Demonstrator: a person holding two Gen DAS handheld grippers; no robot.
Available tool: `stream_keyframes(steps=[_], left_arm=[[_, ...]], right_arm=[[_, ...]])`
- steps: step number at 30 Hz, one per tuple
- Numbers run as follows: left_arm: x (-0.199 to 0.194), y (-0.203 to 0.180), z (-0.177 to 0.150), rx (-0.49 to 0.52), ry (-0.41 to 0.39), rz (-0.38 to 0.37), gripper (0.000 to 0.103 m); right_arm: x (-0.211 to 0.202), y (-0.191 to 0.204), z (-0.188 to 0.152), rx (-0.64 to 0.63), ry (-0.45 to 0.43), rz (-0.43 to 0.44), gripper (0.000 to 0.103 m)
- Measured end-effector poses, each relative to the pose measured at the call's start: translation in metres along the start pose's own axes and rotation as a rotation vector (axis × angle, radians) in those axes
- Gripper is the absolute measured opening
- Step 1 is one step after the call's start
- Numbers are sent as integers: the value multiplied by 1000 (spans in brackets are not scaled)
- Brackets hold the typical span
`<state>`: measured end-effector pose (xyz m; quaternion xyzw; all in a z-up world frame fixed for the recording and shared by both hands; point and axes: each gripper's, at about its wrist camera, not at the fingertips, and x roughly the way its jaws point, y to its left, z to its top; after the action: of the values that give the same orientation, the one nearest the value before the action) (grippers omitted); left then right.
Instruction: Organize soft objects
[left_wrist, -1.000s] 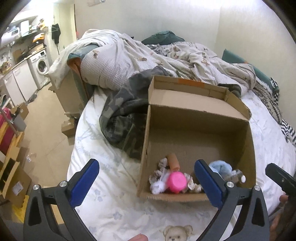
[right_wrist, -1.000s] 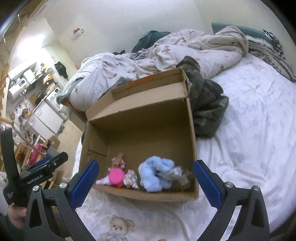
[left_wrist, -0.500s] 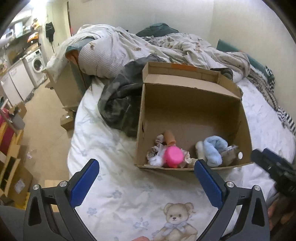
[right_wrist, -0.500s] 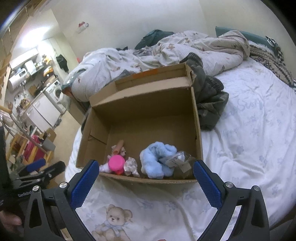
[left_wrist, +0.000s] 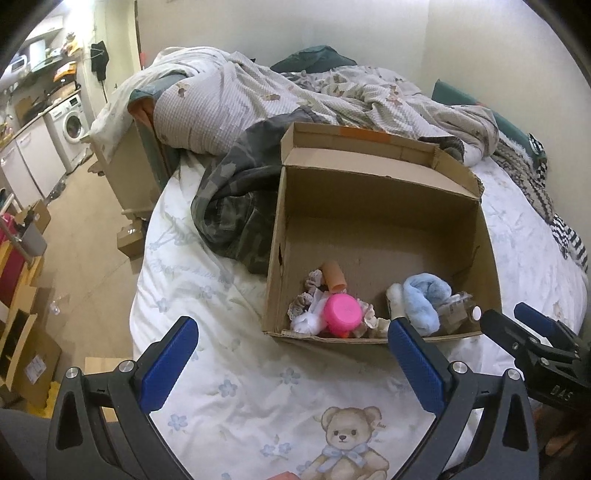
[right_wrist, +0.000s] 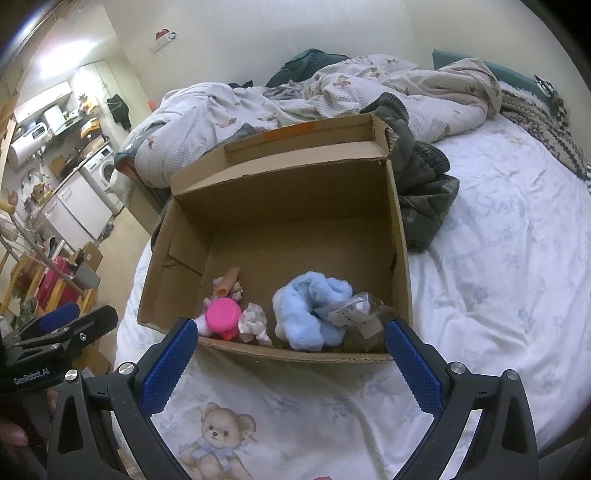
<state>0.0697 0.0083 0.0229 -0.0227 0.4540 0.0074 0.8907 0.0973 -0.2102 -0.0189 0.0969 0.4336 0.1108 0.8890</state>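
An open cardboard box (left_wrist: 380, 221) (right_wrist: 280, 206) sits on the bed. At its near wall lie a pink cap-like toy (left_wrist: 342, 314) (right_wrist: 222, 315), a lacy doll bundle (left_wrist: 306, 306), a fluffy light-blue cloth (left_wrist: 424, 299) (right_wrist: 312, 306) and a clear plastic packet (right_wrist: 360, 317). My left gripper (left_wrist: 295, 354) is open and empty, held back above the sheet in front of the box. My right gripper (right_wrist: 291, 354) is open and empty, also in front of the box; it shows at the right edge of the left wrist view (left_wrist: 532, 339).
A camouflage garment (left_wrist: 236, 206) lies beside the box. A rumpled duvet (left_wrist: 295, 96) covers the far half of the bed. A teddy-bear print (left_wrist: 347, 439) is on the sheet near me. The bed's left edge drops to a floor with cardboard boxes (left_wrist: 33, 350).
Both grippers have pulled back and up from the box, so more of the sheet and the teddy-bear print shows. Both stay open and empty.
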Motion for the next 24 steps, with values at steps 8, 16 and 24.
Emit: stream_keyframes(steps=[8, 16, 24], left_arm=[[-2, 0, 1, -4, -2, -2, 103], [-2, 1, 1, -7, 0, 2, 103], [-2, 1, 1, -10, 1, 1, 103]], right_arm=[[1, -2, 0, -1, 2, -11, 103], [0, -2, 0, 0, 3, -10, 103], [0, -2, 0, 0, 0, -11, 103]])
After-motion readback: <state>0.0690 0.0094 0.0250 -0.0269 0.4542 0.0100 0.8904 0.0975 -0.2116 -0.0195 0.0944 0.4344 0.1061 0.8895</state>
